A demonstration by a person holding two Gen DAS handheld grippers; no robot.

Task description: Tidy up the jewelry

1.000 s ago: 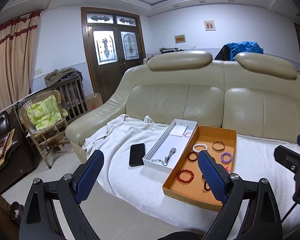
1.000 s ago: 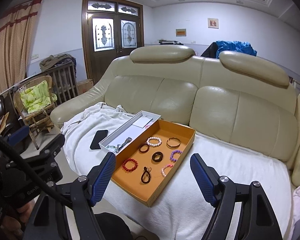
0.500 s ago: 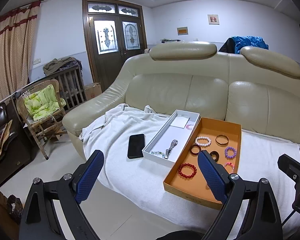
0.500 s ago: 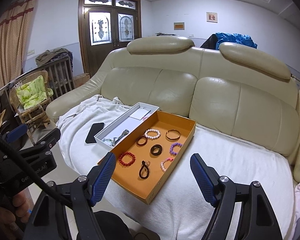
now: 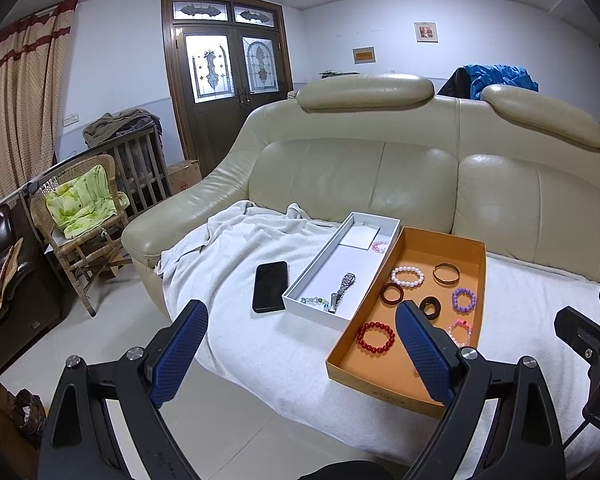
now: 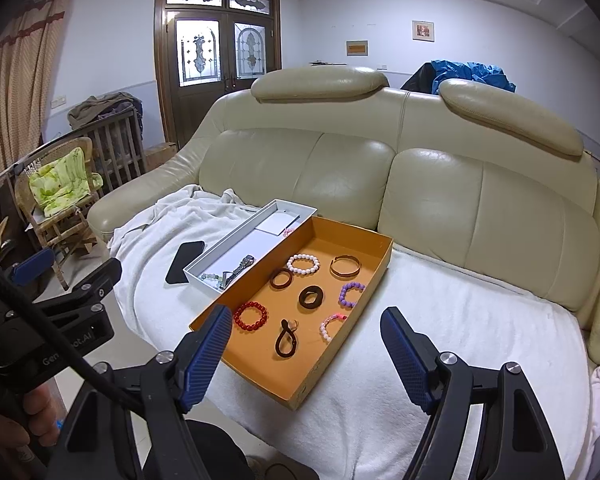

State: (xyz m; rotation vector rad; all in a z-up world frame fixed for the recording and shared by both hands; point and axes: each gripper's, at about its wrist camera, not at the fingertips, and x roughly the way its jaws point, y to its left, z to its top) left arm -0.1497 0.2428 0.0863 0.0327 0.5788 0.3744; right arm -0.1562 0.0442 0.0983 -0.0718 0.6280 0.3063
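Both the left gripper (image 5: 300, 344) and right gripper (image 6: 306, 350) hold textured blue jaws spread, empty. A glossy red beaded bracelet (image 6: 250, 315) lies inside the shallow orange cardboard tray (image 6: 374, 276), beside a long white rectangular box (image 6: 300, 211).

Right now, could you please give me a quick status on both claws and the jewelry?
Left claw open, empty. Right claw open, empty. Bracelets lie loose in orange tray; watch in white box. Nothing blocking.
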